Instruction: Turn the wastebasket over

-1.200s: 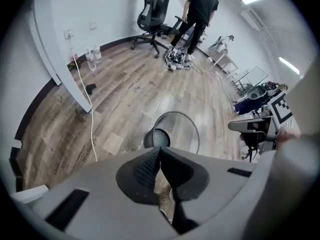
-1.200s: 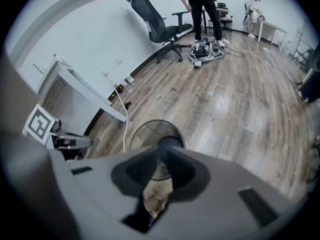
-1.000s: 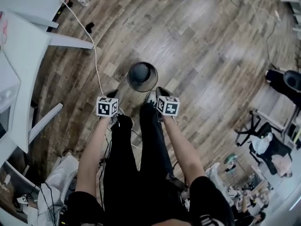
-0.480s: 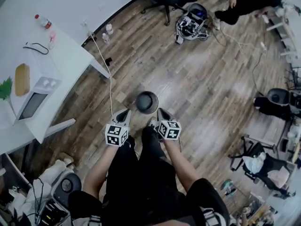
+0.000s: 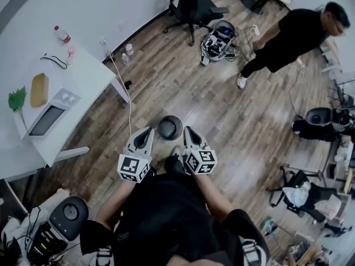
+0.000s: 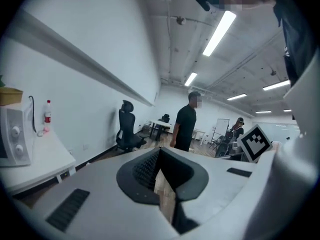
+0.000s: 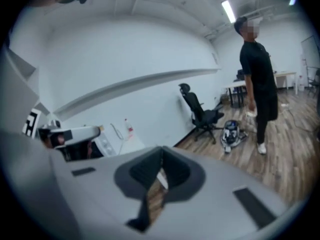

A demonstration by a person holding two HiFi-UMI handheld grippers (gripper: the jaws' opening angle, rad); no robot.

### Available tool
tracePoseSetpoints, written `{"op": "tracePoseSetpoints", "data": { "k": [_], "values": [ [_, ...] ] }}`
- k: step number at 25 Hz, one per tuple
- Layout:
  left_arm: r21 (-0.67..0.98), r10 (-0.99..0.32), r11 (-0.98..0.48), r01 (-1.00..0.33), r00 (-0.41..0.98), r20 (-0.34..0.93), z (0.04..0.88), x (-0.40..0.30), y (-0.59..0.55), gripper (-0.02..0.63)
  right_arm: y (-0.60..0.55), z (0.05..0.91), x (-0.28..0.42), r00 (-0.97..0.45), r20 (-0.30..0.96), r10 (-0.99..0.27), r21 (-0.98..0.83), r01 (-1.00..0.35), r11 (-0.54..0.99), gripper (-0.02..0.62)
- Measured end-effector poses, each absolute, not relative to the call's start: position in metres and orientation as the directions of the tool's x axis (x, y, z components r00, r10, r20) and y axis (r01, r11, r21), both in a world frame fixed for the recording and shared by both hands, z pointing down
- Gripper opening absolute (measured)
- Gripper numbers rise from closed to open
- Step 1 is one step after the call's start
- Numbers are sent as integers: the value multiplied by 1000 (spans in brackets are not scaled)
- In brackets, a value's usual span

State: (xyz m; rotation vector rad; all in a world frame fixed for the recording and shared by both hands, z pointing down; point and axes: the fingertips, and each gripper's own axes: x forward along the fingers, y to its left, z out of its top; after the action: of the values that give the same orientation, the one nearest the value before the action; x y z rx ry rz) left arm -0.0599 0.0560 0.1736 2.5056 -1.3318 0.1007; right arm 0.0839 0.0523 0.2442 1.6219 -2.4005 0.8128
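1. The wastebasket (image 5: 170, 127) stands on the wooden floor (image 5: 233, 110) just below the centre of the head view. It shows from above as a dark round disc with a dull sheen.
2. From straight overhead I cannot tell for certain whether its base or its open mouth faces up. The flat, closed-looking top suggests the base is up, so the turning-over is probably done.
3. Nothing touches the wastebasket. It shows in neither gripper view, and both of those look out across the room rather than down at the floor.
4. The left gripper (image 5: 147, 132) sits in the picture just left of the wastebasket. Its jaws are pressed together with nothing between them; only a sliver of floor shows through the gap behind the pads.
5. The right gripper (image 5: 188, 131) sits just right of the wastebasket, likewise clamped together and empty.
6. Both grippers are held side by side in front of the person's torso, marker cubes nearest the body, noses pointing up the frame and only slightly downward. The forearms are tucked in at the lower centre.
7. If the wastebasket is indeed base-up, nothing appears left to do.
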Motion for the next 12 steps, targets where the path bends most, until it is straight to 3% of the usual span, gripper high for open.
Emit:
{"op": "tracePoseSetpoints", "data": {
  "k": [4,12],
  "values": [
    [144,-824,-540,-829,556,108,136,-55,76,35,73,201,78,-427,289,-857,-319,-887,334,34],
    [140,-876,-453,-881,469,115,156,-54,99,35,108,198,76,-454,253,-854,-331,-870,365,34]
  ]
}}
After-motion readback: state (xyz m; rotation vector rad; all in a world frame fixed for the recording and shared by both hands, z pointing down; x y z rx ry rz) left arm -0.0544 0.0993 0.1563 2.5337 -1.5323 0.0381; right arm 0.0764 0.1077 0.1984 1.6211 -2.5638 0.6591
